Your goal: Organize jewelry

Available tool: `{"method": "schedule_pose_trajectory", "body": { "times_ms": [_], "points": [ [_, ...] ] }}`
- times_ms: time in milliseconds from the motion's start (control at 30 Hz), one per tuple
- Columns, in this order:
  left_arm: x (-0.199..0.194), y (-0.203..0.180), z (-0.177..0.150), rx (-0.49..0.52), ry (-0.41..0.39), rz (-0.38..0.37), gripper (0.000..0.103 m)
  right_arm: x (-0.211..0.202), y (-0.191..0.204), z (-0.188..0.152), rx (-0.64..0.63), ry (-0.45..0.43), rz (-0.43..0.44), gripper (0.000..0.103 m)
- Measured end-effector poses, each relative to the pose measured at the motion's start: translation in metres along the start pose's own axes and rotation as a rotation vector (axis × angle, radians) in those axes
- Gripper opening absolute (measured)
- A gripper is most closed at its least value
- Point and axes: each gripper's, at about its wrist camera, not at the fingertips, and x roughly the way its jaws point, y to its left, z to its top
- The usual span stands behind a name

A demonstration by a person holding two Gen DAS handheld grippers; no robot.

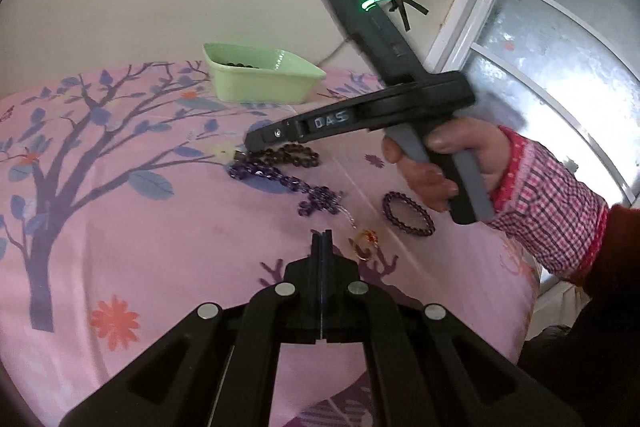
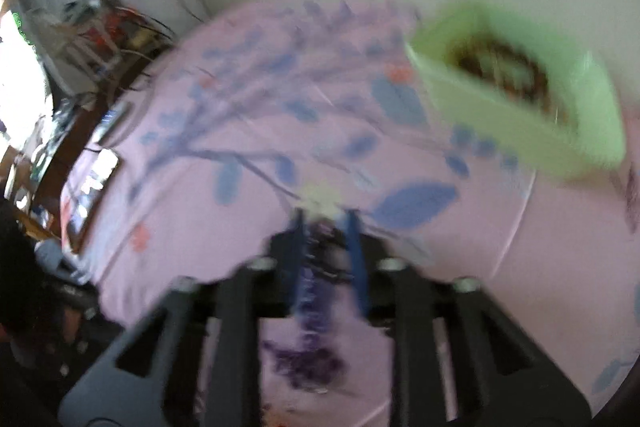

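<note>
Left claw (image 1: 321, 239) closed, empty, above pink floral cloth (image 1: 160, 227). Right claw (image 1: 256, 143) at 11 o'clock, jaws apart around dark bead bracelet (image 1: 296, 153); grip uncertain. Green tray (image 1: 260, 77) at 12.

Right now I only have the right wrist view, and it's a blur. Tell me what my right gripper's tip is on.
Observer: From the left wrist view, the right gripper has its tip at the dark bead bracelet, beside the purple necklace.
Operator: Report any jewelry lying apart from that pile.
Observer: A purple bracelet lies by itself, below the right hand.
Operator: Give me the left gripper.
Observer: The left gripper is shut, with nothing between its fingers.
</note>
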Motion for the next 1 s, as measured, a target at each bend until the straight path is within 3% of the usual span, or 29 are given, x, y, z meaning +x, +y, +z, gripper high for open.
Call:
{"method": "schedule_pose_trajectory", "body": {
  "times_ms": [67,133,267,400,433,467,500,600,667,700,733,767,867,1000],
  "points": [
    [0.001,-0.002,0.000,0.006,0.001,-0.021,0.005,-0.014,-0.009,-0.018,-0.024,-0.020,-0.040,0.007],
    [0.002,-0.003,-0.001,0.007,0.003,-0.039,0.005,-0.029,-0.018,-0.047,-0.103,-0.045,-0.201,0.007],
    [0.009,-0.005,0.004,0.000,0.011,-0.066,0.005,-0.054,-0.036,-0.067,-0.047,-0.058,-0.201,0.007],
    [0.019,-0.014,0.006,0.016,0.023,-0.062,0.005,-0.068,-0.024,-0.050,-0.048,-0.139,-0.147,0.010],
    [0.020,-0.015,0.006,0.018,0.027,-0.060,0.005,-0.067,-0.018,-0.042,-0.054,-0.154,-0.113,0.020],
    [0.020,-0.018,0.006,0.022,0.027,-0.057,0.005,-0.065,-0.013,-0.037,-0.061,-0.160,-0.099,0.036],
    [0.019,-0.020,0.005,0.029,0.023,-0.050,0.005,-0.061,-0.006,-0.032,-0.077,-0.165,-0.080,0.043],
    [0.015,-0.020,0.003,0.036,0.023,-0.031,0.005,-0.029,0.027,-0.018,-0.162,-0.111,-0.040,0.047],
    [0.015,-0.018,0.002,0.031,0.029,-0.028,0.005,-0.005,0.039,-0.016,-0.201,-0.048,-0.043,0.047],
    [0.014,-0.016,0.001,0.026,0.033,-0.026,0.005,0.007,0.043,-0.018,-0.216,-0.008,-0.060,0.041],
    [0.014,-0.015,0.000,0.019,0.037,-0.022,0.005,0.006,0.049,-0.021,-0.265,-0.032,-0.108,0.020],
    [0.013,-0.014,-0.001,0.013,0.038,-0.020,0.005,0.006,0.051,-0.023,-0.283,-0.029,-0.134,0.007],
    [0.012,-0.014,-0.001,0.009,0.035,-0.021,0.005,-0.022,0.030,-0.023,-0.192,-0.074,-0.118,0.007],
    [0.019,-0.020,0.002,0.037,0.039,-0.020,0.005,-0.082,0.004,-0.022,-0.036,-0.203,0.026,0.007]
  ]
}}
